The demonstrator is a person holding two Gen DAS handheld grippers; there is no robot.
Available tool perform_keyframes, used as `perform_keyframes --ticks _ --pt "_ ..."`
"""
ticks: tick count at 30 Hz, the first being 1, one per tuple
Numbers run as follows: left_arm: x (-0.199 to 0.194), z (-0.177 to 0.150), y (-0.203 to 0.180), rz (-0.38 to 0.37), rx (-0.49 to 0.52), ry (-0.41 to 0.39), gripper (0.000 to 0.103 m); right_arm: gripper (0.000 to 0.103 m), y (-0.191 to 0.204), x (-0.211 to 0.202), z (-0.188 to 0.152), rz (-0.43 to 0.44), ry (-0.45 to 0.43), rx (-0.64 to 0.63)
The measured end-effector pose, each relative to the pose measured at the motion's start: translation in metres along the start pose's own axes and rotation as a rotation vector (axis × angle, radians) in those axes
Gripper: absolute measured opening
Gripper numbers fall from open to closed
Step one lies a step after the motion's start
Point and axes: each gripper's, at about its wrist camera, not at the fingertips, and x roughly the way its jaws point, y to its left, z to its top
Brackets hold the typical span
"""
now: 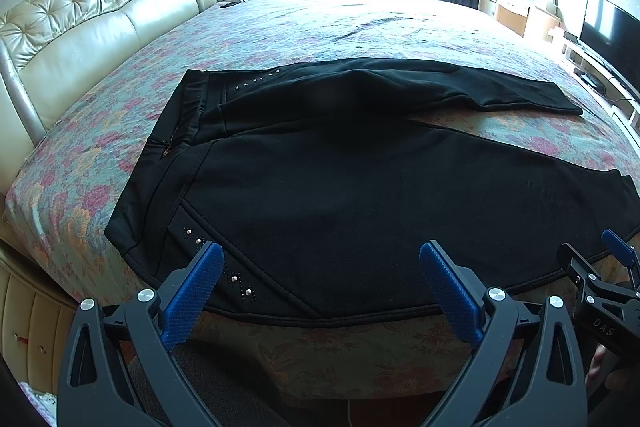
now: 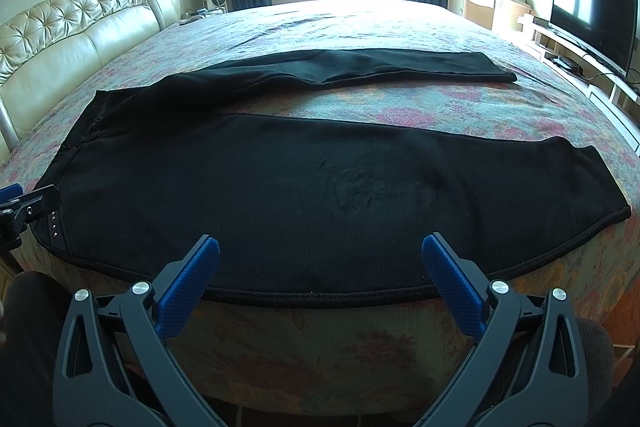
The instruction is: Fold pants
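Pants [image 1: 320, 187] flat on bed [image 1: 360, 27], just beyond both open tools

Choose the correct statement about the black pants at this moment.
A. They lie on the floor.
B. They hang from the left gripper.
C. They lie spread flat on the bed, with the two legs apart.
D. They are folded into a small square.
C: the black pants lie flat on the floral bedspread, a strip of which shows between the two legs; the left gripper and the right gripper are both open, holding nothing.

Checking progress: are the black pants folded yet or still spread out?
Spread out: the pants lie flat on the bed, both legs apart.
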Motion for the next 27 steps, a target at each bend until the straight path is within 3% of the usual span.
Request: perform_keyframes --ticks 18,22,26,27 --pt "-0.002 0.001 -0.003 -0.015 0.042 -0.020 0.098 0.101 0.001 0.010 0.003 0.010 0.028 0.006" --pt "-0.004 0.010 0.005 -0.073 0.048 -0.038 0.098 0.101 0.002 0.011 0.008 0.028 0.030 0.005" --pt "-0.012 0.041 0.038 -0.148 0.050 -0.162 0.098 0.101 0.006 0.013 0.018 0.050 0.027 0.006" --pt "-0.006 0.049 0.049 -0.166 0.064 -0.151 0.098 0.101 0.007 0.014 0.020 0.057 0.028 0.008"
